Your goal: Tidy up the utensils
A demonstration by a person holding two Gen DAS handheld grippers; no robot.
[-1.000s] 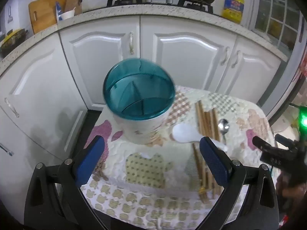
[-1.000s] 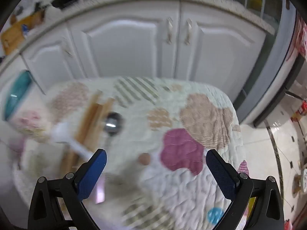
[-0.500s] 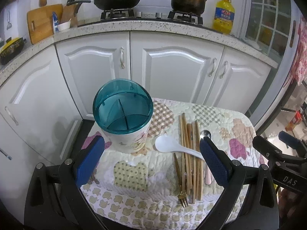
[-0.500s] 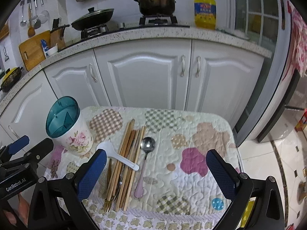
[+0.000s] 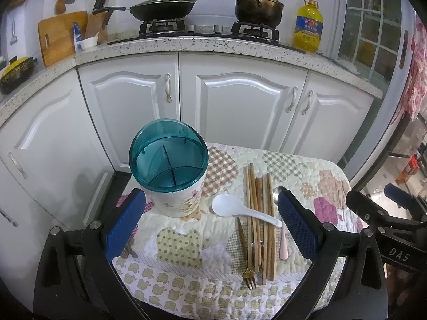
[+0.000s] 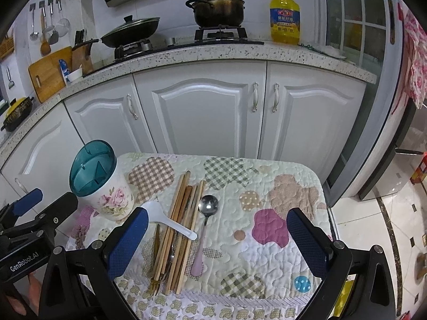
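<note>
A floral utensil holder point(image 5: 177, 186) point(image 6: 106, 192) with a teal divided top stands at the table's left. Right of it lie several wooden chopsticks point(image 5: 257, 213) point(image 6: 184, 213), with a white plastic spoon point(image 5: 234, 209) point(image 6: 166, 221) across them. A metal spoon with a pink handle point(image 6: 205, 221) point(image 5: 283, 245) lies beside them, and a gold fork point(image 5: 246, 261) point(image 6: 156, 264) rests among the chopsticks. My left gripper point(image 5: 212, 225) hangs open above the table's near left, holding nothing. My right gripper point(image 6: 217, 240) is open and empty over the near edge, right of the utensils.
The small table wears a quilted patchwork cloth point(image 6: 280, 200). White cabinets point(image 6: 202, 112) stand close behind it under a speckled counter with a wok point(image 5: 162, 8), a pot point(image 5: 259, 6) and a yellow oil bottle point(image 6: 284, 17). A fridge door point(image 6: 379, 112) is on the right.
Both grippers have risen and pulled back from the table, so the whole table and the stove top show. The blur is gone. The utensils have not moved.
</note>
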